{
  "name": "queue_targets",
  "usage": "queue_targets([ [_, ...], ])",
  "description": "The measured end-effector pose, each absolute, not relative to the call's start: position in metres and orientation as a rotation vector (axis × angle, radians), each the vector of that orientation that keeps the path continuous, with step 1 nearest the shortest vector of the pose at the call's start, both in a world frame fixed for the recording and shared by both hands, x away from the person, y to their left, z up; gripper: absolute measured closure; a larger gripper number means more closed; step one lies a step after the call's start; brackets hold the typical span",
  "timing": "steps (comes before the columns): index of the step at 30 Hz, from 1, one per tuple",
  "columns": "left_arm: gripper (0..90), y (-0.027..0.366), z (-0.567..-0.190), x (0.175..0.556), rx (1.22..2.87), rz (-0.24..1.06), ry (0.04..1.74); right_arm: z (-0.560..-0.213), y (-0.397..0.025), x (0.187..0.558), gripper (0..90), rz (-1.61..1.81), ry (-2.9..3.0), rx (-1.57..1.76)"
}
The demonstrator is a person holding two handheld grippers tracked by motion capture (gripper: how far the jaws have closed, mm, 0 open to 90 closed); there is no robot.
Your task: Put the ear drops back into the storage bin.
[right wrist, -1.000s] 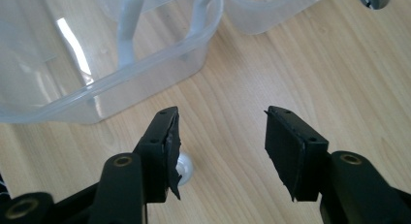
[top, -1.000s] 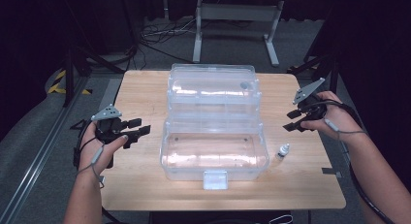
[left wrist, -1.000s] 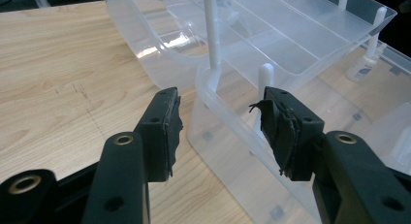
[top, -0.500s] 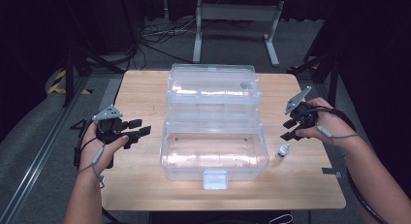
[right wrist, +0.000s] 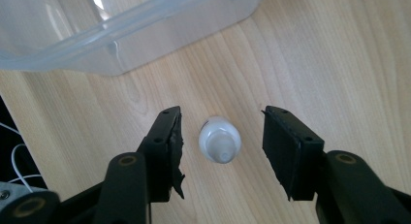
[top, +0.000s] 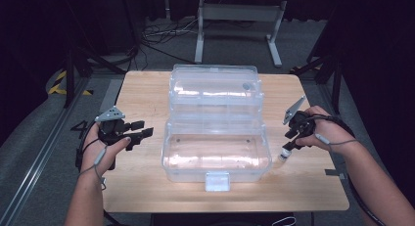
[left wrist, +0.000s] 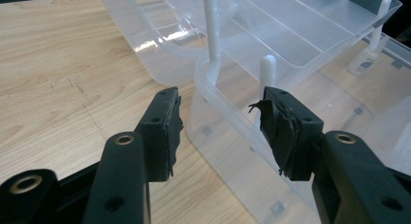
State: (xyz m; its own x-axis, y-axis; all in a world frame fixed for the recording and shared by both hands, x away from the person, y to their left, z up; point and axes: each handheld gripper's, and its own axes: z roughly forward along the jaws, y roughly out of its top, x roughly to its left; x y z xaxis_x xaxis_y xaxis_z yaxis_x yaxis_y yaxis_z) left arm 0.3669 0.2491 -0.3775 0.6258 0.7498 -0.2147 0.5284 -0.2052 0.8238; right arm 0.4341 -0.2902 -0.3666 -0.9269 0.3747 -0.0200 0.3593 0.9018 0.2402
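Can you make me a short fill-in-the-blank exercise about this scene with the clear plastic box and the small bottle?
1. The small white plastic bottle stands on the light wooden table between the jaws of the ____ tongs.
2. The clear plastic tiered storage box has its lid ____.
3. The left tongs, beside the box, hold ____.
4. Both pairs of tongs have their jaws ____.

Missing words: right; open; nothing; open

In the high view the bottle (top: 284, 155) is too small to make out, its top hidden under the right gripper (top: 292, 139). The right gripper view cuts off most of the box (right wrist: 121, 35).
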Motion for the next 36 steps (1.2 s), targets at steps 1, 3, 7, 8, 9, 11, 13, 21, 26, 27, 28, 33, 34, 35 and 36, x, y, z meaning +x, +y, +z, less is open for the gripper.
queue_targets([
  [1, 49.7, 0.249, -0.377, 0.367, 1.878, 0.286, 1.019, -0.367, -0.290, 0.434, 50.6, 0.360, 2.999, 0.579],
  [3, 49.6, 0.249, -0.377, 0.367, 1.879, 0.287, 1.018, -0.371, -0.290, 0.435, 51.2, 0.331, 3.018, 0.572],
  [7, 49.6, 0.249, -0.378, 0.367, 1.878, 0.284, 1.018, -0.379, -0.289, 0.436, 51.7, 0.273, 3.027, 0.576],
  [8, 49.6, 0.249, -0.378, 0.367, 1.878, 0.284, 1.018, -0.379, -0.289, 0.436, 51.7, 0.273, 3.027, 0.576],
  [9, 49.6, 0.249, -0.378, 0.367, 1.878, 0.285, 1.019, -0.381, -0.289, 0.436, 51.9, 0.263, 3.026, 0.578],
  [11, 49.6, 0.249, -0.378, 0.367, 1.880, 0.284, 1.019, -0.384, -0.288, 0.436, 52.2, 0.244, 3.023, 0.585],
  [13, 49.6, 0.248, -0.378, 0.367, 1.882, 0.281, 1.019, -0.388, -0.287, 0.436, 54.0, 0.198, 3.018, 0.567],
  [21, 49.6, 0.248, -0.379, 0.367, 1.884, 0.273, 1.019, -0.397, -0.286, 0.437, 61.2, 0.116, 3.015, 0.537],
  [26, 49.6, 0.248, -0.379, 0.368, 1.889, 0.271, 1.019, -0.398, -0.285, 0.437, 70.3, 0.094, 3.033, 0.517],
  [27, 49.6, 0.248, -0.379, 0.368, 1.889, 0.271, 1.019, -0.398, -0.285, 0.437, 70.3, 0.094, 3.033, 0.517],
  [28, 49.6, 0.248, -0.380, 0.368, 1.889, 0.270, 1.019, -0.398, -0.285, 0.437, 70.7, 0.094, 3.033, 0.515],
  [33, 49.6, 0.248, -0.380, 0.368, 1.888, 0.270, 1.019, -0.398, -0.285, 0.437, 71.4, 0.100, 3.036, 0.524],
  [34, 49.6, 0.248, -0.380, 0.368, 1.887, 0.270, 1.020, -0.398, -0.285, 0.437, 71.5, 0.102, 3.035, 0.526],
  [35, 49.6, 0.248, -0.380, 0.368, 1.886, 0.269, 1.020, -0.398, -0.285, 0.437, 71.6, 0.101, 3.038, 0.523],
  [36, 49.6, 0.248, -0.380, 0.368, 1.886, 0.269, 1.020, -0.398, -0.285, 0.437, 71.7, 0.106, 3.036, 0.521],
])
